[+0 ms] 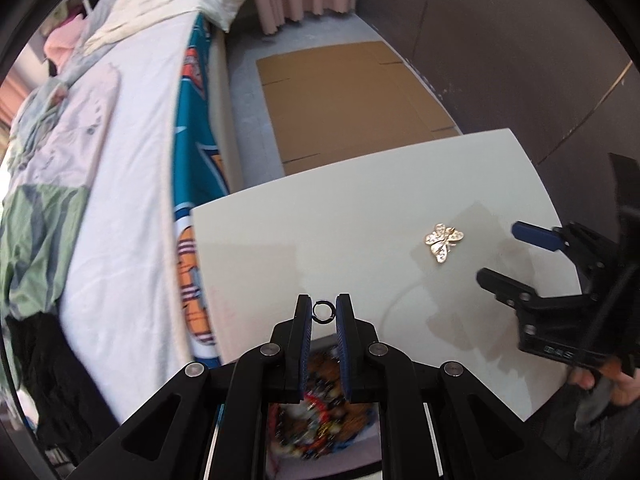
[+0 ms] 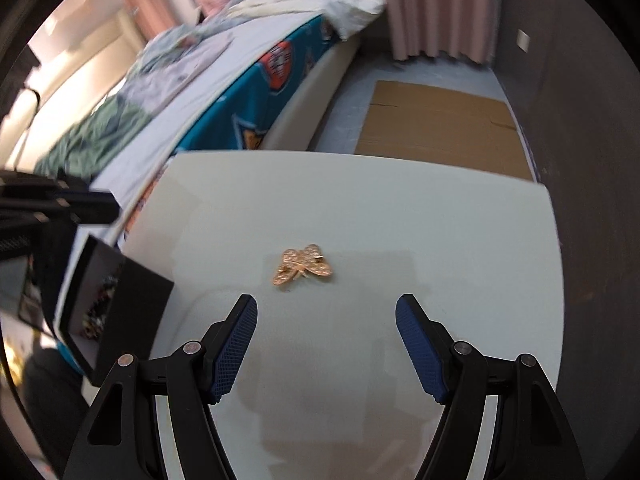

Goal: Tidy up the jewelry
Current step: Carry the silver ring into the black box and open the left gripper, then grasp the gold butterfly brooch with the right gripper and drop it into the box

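A: What was the state of the left gripper (image 1: 324, 312)?
B: Its fingers were closed to a narrow gap, pinching a small ring (image 1: 323, 311) at the tips.
A: And the right gripper (image 2: 326, 312)?
B: Its fingers were spread wide, nothing between them.

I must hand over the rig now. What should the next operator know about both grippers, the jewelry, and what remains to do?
Left gripper: shut on a small dark ring, held at the fingertips above the near edge of the white table. Below it is a box of colourful jewelry, blurred.
Right gripper: open and empty, above the table, pointing at the gold butterfly brooch.
The brooch lies flat on the table, ahead of the fingertips and not touched.
Done: the ring is picked up.
Left: put the ring in its place, probably in the box; then grasp the brooch and store it.
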{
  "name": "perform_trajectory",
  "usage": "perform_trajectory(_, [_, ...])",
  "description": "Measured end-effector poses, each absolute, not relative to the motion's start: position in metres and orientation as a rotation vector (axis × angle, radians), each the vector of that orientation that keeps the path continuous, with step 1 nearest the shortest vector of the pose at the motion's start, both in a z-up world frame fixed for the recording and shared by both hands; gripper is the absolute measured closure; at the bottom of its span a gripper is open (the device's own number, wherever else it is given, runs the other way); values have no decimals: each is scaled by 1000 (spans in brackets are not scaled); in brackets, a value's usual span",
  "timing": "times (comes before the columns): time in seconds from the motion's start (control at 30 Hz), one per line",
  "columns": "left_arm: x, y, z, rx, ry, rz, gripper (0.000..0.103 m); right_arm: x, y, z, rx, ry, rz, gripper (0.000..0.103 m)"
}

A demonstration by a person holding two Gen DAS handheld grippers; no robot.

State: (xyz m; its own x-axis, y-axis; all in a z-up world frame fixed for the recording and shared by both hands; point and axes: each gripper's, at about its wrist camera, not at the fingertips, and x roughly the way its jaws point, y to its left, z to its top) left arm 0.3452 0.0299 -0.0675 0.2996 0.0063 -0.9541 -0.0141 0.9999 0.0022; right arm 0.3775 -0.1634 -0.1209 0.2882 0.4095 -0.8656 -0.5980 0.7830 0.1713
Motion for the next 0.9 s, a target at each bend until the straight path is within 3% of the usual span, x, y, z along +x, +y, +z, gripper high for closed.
perform_trajectory(0.2, [318,49,-57,-35,1241,39,90,374,-136,-132,-359,1061,731,30])
perform_trajectory(0.6, [280,71,-63,-98,1234,66,90,388,-120,-150,-388,1065,711,32])
perform_trajectory(0.73, [276,66,-67,-100,1242,49,90,386,-119,-147,-401,1067,697,60])
perform_trajectory(0.9, [279,51,-73,-95,1247,3,90,385,-126,-136,-358,1109,681,60])
